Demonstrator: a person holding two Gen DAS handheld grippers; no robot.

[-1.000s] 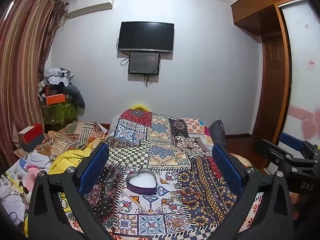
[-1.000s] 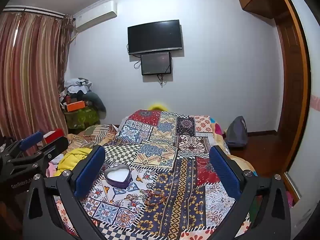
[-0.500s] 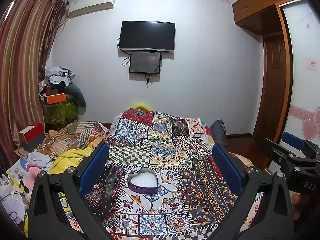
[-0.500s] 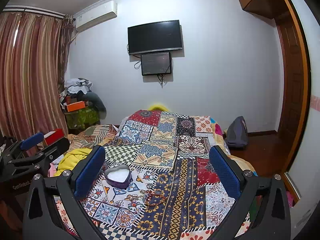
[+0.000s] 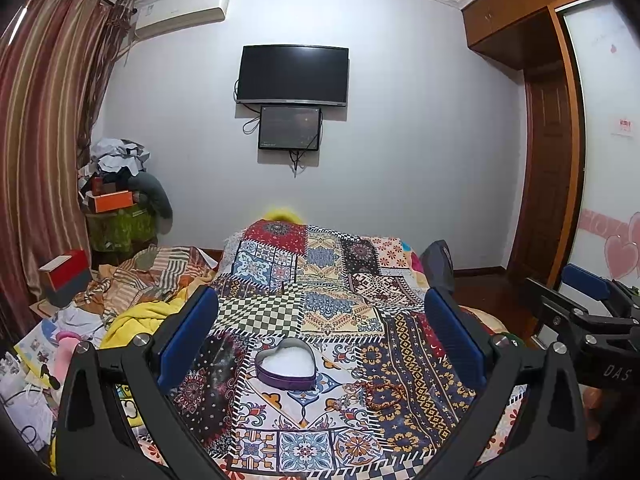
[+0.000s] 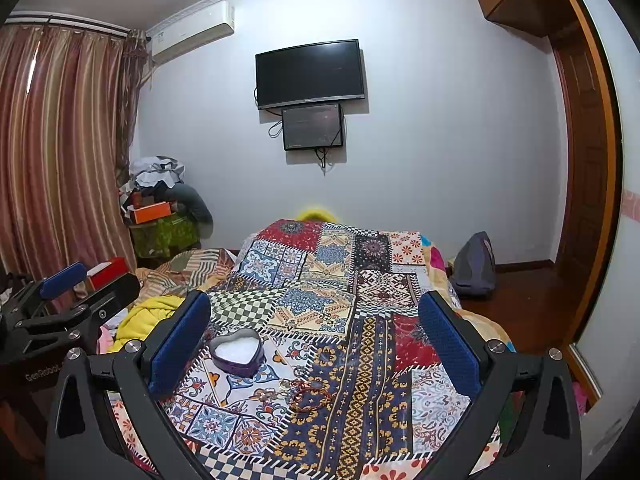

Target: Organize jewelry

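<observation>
A purple heart-shaped box with a white lining stands open on the patchwork bedspread; it also shows in the right wrist view. A reddish bead bracelet and small trinkets lie on the cloth to the right of the box; the bracelet shows in the left wrist view too. My left gripper is open and empty above the box. My right gripper is open and empty above the bracelet. Each gripper shows at the edge of the other's view.
A heap of clothes and a yellow towel lie left of the bed. A red box and a cluttered stand sit by the curtain. A grey bag stands on the floor at right, near the wooden wardrobe.
Both views have shifted only slightly; the box and bracelet lie where they were and both grippers stay open.
</observation>
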